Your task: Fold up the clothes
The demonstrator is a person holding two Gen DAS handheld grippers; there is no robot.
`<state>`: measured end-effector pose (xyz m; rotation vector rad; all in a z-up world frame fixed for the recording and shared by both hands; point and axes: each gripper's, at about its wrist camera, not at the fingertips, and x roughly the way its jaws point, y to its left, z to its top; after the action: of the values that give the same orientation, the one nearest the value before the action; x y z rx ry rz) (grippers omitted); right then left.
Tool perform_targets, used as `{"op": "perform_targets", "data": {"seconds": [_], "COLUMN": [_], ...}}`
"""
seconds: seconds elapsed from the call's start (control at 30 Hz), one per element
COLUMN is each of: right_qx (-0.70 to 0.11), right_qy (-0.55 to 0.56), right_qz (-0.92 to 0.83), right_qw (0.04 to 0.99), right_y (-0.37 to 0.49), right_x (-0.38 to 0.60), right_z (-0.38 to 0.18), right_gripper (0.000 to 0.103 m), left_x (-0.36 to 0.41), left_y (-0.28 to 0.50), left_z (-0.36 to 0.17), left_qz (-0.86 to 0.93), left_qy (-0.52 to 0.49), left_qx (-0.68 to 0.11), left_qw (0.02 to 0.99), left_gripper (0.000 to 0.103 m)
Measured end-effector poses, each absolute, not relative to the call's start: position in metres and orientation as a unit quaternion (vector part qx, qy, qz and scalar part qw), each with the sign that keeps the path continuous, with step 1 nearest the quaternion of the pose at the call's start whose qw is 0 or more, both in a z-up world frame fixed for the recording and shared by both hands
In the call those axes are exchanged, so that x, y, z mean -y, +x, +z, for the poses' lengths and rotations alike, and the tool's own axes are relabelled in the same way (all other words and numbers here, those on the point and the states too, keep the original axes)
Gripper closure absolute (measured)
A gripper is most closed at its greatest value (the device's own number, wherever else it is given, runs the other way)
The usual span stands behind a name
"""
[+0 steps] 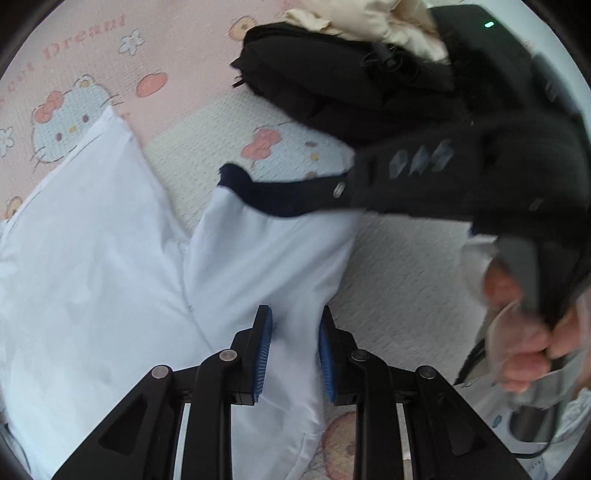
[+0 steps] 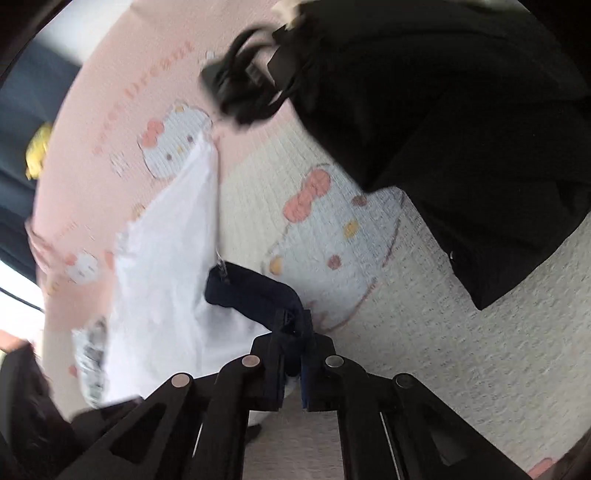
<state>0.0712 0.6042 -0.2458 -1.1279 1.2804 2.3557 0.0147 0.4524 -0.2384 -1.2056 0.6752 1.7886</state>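
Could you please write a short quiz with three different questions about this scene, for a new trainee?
1. True or false: the right gripper is shut on the dark navy cuff of the white fabric garment.
2. Multiple choice: the left gripper is
A) open, with white cloth between its blue ribbed pads
B) shut on the pile of black clothing
C) holding the cream cloth
3. Fill in: the garment lies on a pink and white play mat printed with a cartoon ____ face.

Key: 1 true; 2 A; 3 cat.
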Motion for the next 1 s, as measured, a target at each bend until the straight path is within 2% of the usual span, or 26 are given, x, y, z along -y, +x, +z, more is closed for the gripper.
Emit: {"op": "perform_targets", "data": {"seconds": [0.1,0.3,0.47,0.5,0.57,0.6,0.63,0.83,1.0], "right_qx": [-0.479,-0.555,-0.555,-0.563,-0.579,-0.587,-0.594,-0.675,-0.664], "right_qy": [-0.360,-0.321,-0.336,-0.339,-0.342,-0.342,-0.343,-0.314,-0.305], "right_qz": [0.794,0.761,0.752,0.746,0.734,0.729,0.723,0.667,0.682], "right_qw": [0.105,0.100,0.112,0.106,0.092,0.087,0.082,0.032,0.027], "right_y": [0.082,0.098,0.104,0.106,0.111,0.113,0.116,0.129,0.119], "right_x": [-0.615,-0.631,-0.629,-0.629,-0.628,-0.627,-0.626,-0.611,-0.604], "right_z": [-0.246,-0.252,-0.251,-0.252,-0.257,-0.259,-0.262,-0.283,-0.282], "right_gripper": [0.100,0.100,0.097,0.094,0.067,0.044,0.038,0.038,0.038], "left_x": [-0.450,-0.458,-0.465,-0.465,-0.464,-0.462,-0.461,-0.448,-0.425], "left_y": [0.010,0.015,0.028,0.032,0.035,0.034,0.034,0.011,-0.011], "left_z": [-0.245,-0.242,-0.243,-0.243,-0.243,-0.242,-0.242,-0.236,-0.226], "left_qz": [0.706,0.711,0.727,0.733,0.739,0.739,0.739,0.729,0.723], "left_qy": [-0.511,-0.506,-0.468,-0.454,-0.446,-0.450,-0.455,-0.508,-0.544], "left_qx": [-0.253,-0.260,-0.297,-0.304,-0.306,-0.301,-0.296,-0.237,-0.176], "left_qw": [0.421,0.413,0.406,0.405,0.403,0.401,0.399,0.392,0.387], "left_gripper": [0.081,0.081,0.081,0.081,0.081,0.082,0.082,0.087,0.087]}}
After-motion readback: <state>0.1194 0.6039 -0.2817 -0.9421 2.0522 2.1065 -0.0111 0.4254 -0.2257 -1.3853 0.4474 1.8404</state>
